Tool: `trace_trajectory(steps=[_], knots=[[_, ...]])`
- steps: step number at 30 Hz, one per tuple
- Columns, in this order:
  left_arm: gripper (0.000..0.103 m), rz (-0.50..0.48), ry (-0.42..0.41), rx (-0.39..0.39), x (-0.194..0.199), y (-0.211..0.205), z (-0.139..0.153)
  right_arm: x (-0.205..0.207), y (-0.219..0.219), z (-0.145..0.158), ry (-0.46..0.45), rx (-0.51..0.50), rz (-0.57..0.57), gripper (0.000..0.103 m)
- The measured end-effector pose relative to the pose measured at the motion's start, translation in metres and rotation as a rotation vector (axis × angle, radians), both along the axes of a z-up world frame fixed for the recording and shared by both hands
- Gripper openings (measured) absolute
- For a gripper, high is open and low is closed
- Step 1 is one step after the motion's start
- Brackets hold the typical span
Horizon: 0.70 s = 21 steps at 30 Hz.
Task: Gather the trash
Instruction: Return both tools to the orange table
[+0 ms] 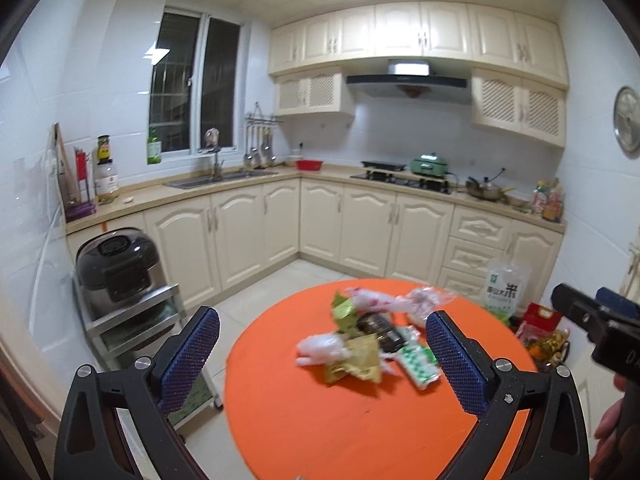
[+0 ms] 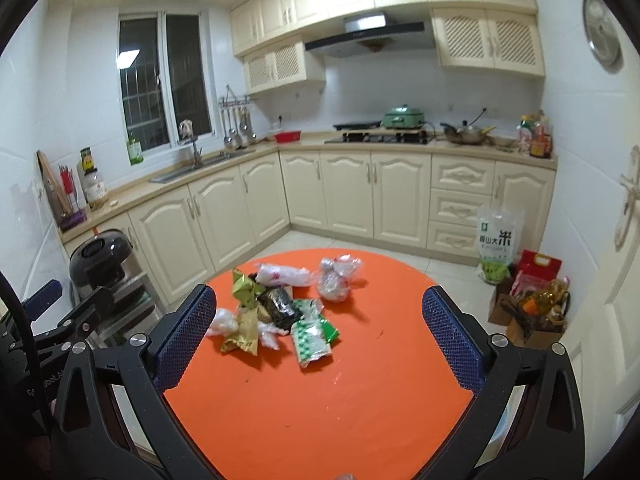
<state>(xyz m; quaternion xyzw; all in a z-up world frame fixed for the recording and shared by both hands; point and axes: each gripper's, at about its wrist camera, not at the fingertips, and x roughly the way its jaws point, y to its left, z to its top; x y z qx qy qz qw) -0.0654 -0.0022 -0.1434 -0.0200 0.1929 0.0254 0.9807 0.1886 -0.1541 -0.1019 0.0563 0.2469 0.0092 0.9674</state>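
Observation:
A pile of trash lies on a round orange table [image 1: 320, 420] [image 2: 340, 380]: a gold wrapper [image 1: 356, 362] [image 2: 242, 334], a dark packet [image 1: 378, 330] [image 2: 280, 304], a green-and-white packet [image 1: 418, 364] [image 2: 312, 338], a green foil wrapper [image 1: 344, 312] [image 2: 244, 288] and clear plastic bags [image 1: 424, 300] [image 2: 336, 276]. My left gripper [image 1: 322, 350] is open and empty, above the table's near side, short of the pile. My right gripper [image 2: 320, 324] is open and empty, also short of the pile. Each gripper shows at the other view's edge [image 1: 596, 320] [image 2: 60, 312].
A rice cooker [image 1: 116, 268] [image 2: 98, 258] stands on a metal rack left of the table. A rice bag [image 1: 504, 286] [image 2: 498, 244] and boxes of goods [image 2: 532, 304] stand on the floor at the right. Cream cabinets and counter run behind.

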Motion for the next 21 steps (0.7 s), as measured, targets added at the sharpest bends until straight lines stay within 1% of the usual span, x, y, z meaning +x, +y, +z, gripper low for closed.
trace_trajectory(steps=[1, 2, 3, 4, 5, 6, 8, 9, 10, 13, 15, 16, 17, 18, 19, 20, 21], knots=[[0.102, 0.002, 0.008, -0.002, 0.001, -0.001, -0.001, 0.002, 0.001, -0.001, 0.004, -0.002, 0.004, 0.103], [0.102, 0.005, 0.02, -0.004, -0.006, -0.002, -0.008, 0.004, 0.002, -0.003, 0.01, -0.003, 0.008, 0.103], [0.102, 0.008, 0.032, -0.005, 0.005, -0.007, -0.001, 0.007, 0.002, -0.005, 0.015, -0.005, 0.011, 0.103], [0.102, 0.012, 0.045, -0.006, 0.01, -0.009, -0.002, 0.009, 0.001, -0.007, 0.02, -0.006, 0.012, 0.103], [0.102, 0.015, 0.061, -0.008, 0.006, -0.011, -0.009, 0.013, -0.001, -0.011, 0.034, -0.009, 0.008, 0.103], [0.102, 0.016, 0.072, -0.012, 0.015, -0.013, -0.006, 0.017, -0.002, -0.015, 0.048, -0.009, 0.007, 0.103], [0.102, 0.016, 0.103, -0.02, 0.017, -0.018, -0.014, 0.026, -0.007, -0.025, 0.075, -0.004, 0.006, 0.103], [0.102, 0.017, 0.116, -0.022, 0.032, -0.017, -0.007, 0.03, -0.009, -0.029, 0.088, -0.006, 0.002, 0.103], [0.102, 0.019, 0.134, -0.023, 0.036, -0.02, -0.011, 0.035, -0.011, -0.034, 0.105, -0.008, -0.002, 0.103], [0.102, 0.024, 0.188, -0.029, 0.066, -0.02, -0.009, 0.052, -0.018, -0.053, 0.16, -0.009, -0.006, 0.103], [0.102, 0.025, 0.224, -0.033, 0.077, -0.024, -0.018, 0.065, -0.023, -0.069, 0.206, -0.014, -0.006, 0.103], [0.101, 0.024, 0.236, -0.036, 0.095, -0.021, -0.01, 0.071, -0.024, -0.077, 0.226, -0.017, -0.004, 0.103], [0.102, 0.024, 0.249, -0.036, 0.1, -0.024, -0.015, 0.077, -0.024, -0.083, 0.243, -0.019, -0.002, 0.103], [0.102, 0.023, 0.261, -0.036, 0.126, -0.024, -0.003, 0.083, -0.024, -0.092, 0.263, -0.021, 0.001, 0.103], [0.101, 0.024, 0.272, -0.034, 0.143, -0.023, 0.002, 0.089, -0.023, -0.098, 0.28, -0.024, 0.006, 0.103], [0.102, 0.024, 0.285, -0.03, 0.151, -0.026, -0.002, 0.095, -0.022, -0.106, 0.297, -0.027, 0.012, 0.103], [0.102, 0.024, 0.297, -0.028, 0.175, -0.023, 0.004, 0.1, -0.021, -0.113, 0.312, -0.03, 0.019, 0.103]])
